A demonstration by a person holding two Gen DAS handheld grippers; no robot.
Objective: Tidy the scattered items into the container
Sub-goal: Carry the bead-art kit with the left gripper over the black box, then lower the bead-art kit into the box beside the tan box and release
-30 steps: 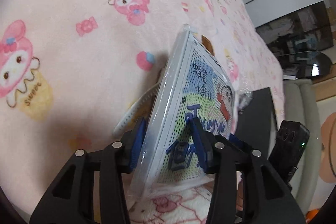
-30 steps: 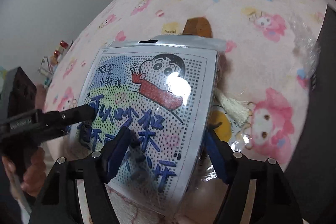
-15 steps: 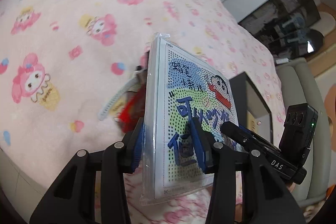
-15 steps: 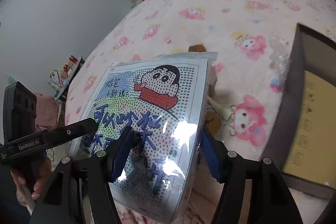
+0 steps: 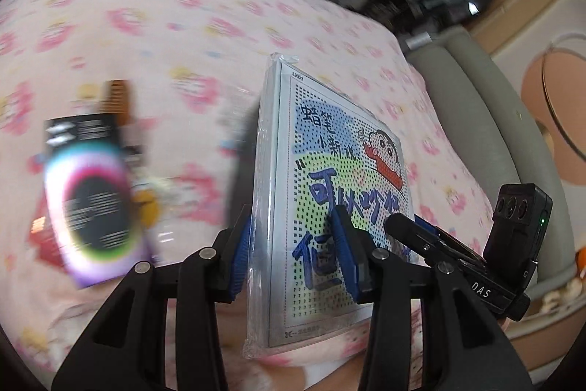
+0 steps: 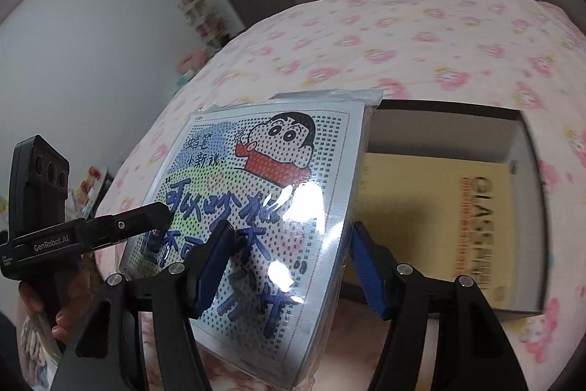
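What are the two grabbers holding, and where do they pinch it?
Both hold the cartoon picture pack. The left gripper pinches its lower edge, front and back; the right gripper also clamps its lower part, straddling a side edge.

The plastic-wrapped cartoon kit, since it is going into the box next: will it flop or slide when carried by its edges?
The cartoon kit probably stays fairly stiff: in the left wrist view it stands on edge as a flat slab in the left gripper. Its glossy wrap shows glare, so it may slip. The right gripper also holds it, beside the open box.
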